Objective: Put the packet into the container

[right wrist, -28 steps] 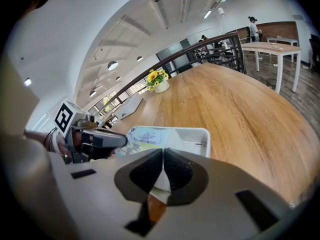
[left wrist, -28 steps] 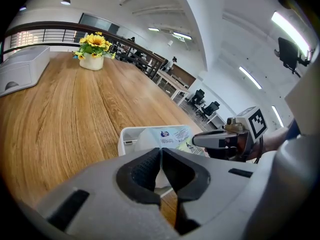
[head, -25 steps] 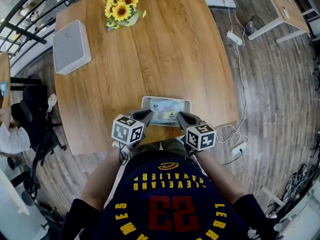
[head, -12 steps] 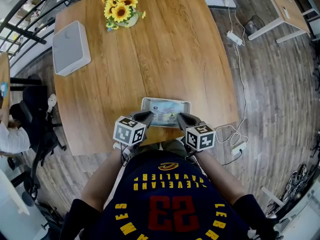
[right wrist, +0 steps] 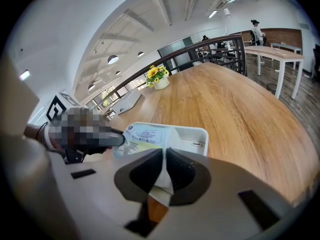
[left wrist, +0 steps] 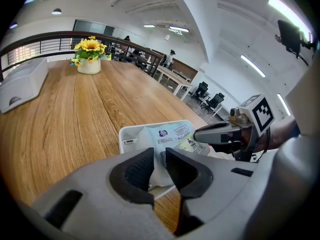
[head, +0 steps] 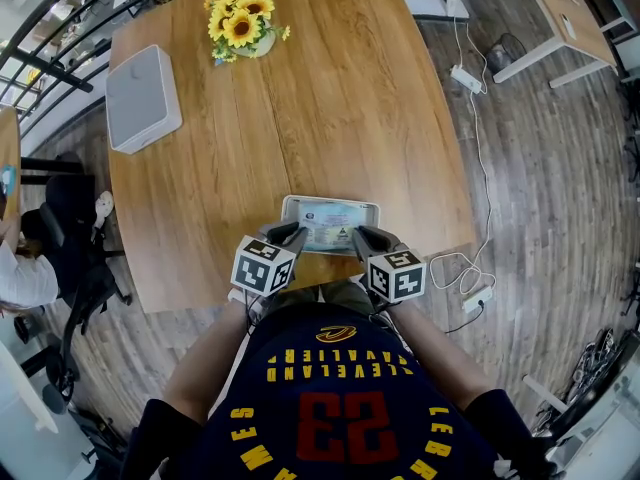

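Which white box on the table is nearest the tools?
The open container at the near edge of the table, holding the packet; the other white box sits far off by the sunflowers.

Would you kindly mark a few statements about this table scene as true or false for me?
1. The packet lies in the white container near the table's front edge. True.
2. The sunflowers stand right beside the container. False: they stand at the table's far end, well away from it.
3. The right gripper has its fingers closed on the packet's edge. True.
4. The white box sits on the floor. False: it lies on the table, near its far left corner.
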`<state>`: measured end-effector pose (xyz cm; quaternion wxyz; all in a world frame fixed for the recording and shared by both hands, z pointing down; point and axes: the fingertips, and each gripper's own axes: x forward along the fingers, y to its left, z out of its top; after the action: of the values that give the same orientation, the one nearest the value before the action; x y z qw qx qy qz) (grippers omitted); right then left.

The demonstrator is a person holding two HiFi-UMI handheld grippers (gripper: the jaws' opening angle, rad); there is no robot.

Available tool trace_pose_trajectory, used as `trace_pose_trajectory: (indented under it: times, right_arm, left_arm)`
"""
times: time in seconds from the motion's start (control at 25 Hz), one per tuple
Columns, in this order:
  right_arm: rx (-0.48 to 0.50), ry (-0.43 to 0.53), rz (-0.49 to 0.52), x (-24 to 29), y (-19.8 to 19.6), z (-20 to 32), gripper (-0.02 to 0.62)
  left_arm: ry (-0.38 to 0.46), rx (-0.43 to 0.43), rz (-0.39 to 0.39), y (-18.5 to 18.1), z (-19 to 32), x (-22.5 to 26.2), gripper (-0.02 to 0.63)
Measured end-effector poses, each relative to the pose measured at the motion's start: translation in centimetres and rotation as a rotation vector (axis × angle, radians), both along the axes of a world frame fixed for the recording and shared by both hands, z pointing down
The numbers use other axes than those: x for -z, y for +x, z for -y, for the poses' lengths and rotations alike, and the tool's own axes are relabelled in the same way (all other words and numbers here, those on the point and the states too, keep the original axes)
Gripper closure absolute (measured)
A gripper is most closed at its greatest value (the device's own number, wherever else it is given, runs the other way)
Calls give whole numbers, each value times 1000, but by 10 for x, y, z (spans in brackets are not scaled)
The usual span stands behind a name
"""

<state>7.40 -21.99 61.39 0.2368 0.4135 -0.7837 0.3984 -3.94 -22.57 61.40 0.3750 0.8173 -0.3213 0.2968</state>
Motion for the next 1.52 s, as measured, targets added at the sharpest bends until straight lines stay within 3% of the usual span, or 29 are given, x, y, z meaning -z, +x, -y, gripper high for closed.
trace_pose_trajectory:
  times: [0.08,0.24,0.64,0.72,0.8,0.88,1.2,1.52]
  right_arm:
    - [-1,12,-10,2,1,-1,567]
    - [-22,41,-12,10,7,0,508]
    - [-97,160,39,66,25,10,520]
    - [-100,193,62,83,25,11,573]
    - [-91,215,81,97,22,9,581]
    - [-79,239,95,110,20,9,583]
    - [-39,369,108,176,9,11,583]
    - [-24,570,177,240,-4,6,583]
  left_arm:
    - [13,11,8,0,0,3,496]
    - [51,59,9,-6,1,14,447]
    - [197,129,-83,-8,4,80,446]
    - [233,130,-113,-5,3,98,475]
    - [254,128,-167,0,0,114,564]
    - [256,123,-231,6,-2,126,597]
    - [339,102,-315,15,-7,181,597]
    - [430,85,-336,19,-8,212,597]
